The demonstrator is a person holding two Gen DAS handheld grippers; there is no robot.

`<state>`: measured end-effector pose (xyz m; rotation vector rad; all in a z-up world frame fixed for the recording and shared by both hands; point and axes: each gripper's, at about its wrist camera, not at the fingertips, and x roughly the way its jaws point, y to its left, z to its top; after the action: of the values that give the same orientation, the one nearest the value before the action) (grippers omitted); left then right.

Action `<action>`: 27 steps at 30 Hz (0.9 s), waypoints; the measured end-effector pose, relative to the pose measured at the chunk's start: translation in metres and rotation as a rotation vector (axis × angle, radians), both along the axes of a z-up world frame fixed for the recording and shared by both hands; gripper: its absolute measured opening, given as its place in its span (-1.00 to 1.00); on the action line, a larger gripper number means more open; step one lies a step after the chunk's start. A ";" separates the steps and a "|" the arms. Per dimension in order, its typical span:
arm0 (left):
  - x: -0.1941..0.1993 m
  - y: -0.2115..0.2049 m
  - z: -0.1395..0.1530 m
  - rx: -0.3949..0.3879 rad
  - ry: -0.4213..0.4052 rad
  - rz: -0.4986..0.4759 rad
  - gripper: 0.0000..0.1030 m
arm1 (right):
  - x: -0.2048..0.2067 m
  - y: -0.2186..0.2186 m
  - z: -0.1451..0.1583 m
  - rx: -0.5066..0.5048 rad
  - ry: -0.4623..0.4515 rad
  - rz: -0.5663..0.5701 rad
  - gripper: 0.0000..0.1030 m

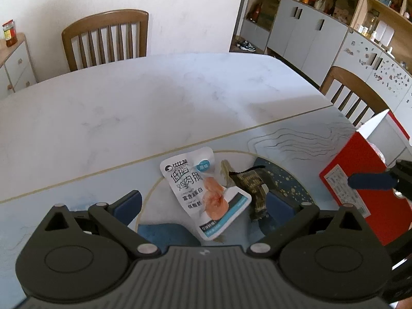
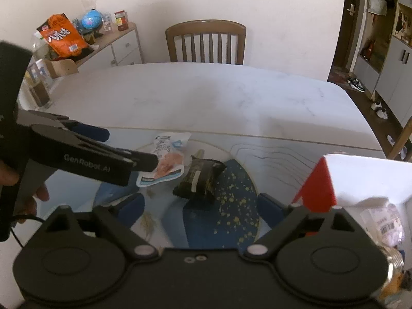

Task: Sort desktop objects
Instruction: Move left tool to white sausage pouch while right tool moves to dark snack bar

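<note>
Two snack packets lie on the mat in the left wrist view: one white pouch printed with an orange-pink picture, and one dark wrapper touching its right edge. One red box with a white inner flap stands just right of them. The left gripper hangs above the pouch with its blue-padded fingers spread wide, nothing clamped. One blue fingertip of the right gripper crosses in front of the box. The pale blue mat covers the near part of a white marble table; two wooden chairs, grey cupboards and open shelves stand beyond. In the right wrist view the same two packets, pouch and wrapper, lie side by side, one box near right. The right gripper is likewise spread, empty, over the wrapper. One chair and one cluttered sideboard line the wall.
</note>
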<state>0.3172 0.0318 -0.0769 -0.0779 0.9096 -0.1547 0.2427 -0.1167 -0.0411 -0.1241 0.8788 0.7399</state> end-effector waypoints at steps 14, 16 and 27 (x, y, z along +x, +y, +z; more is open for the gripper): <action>0.047 0.002 -0.030 0.029 0.073 0.020 0.99 | 0.023 0.032 -0.036 -0.044 0.034 -0.002 0.64; 0.051 0.000 -0.033 0.035 0.078 0.015 0.99 | 0.026 0.035 -0.039 -0.049 0.039 0.001 0.62; 0.068 -0.008 -0.051 0.093 0.104 0.005 0.99 | 0.033 0.052 -0.054 -0.085 0.015 0.011 0.52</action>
<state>0.3857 0.0239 -0.1277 -0.0019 1.0185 -0.1039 0.2760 -0.0649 -0.0949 -0.1990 0.9253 0.7147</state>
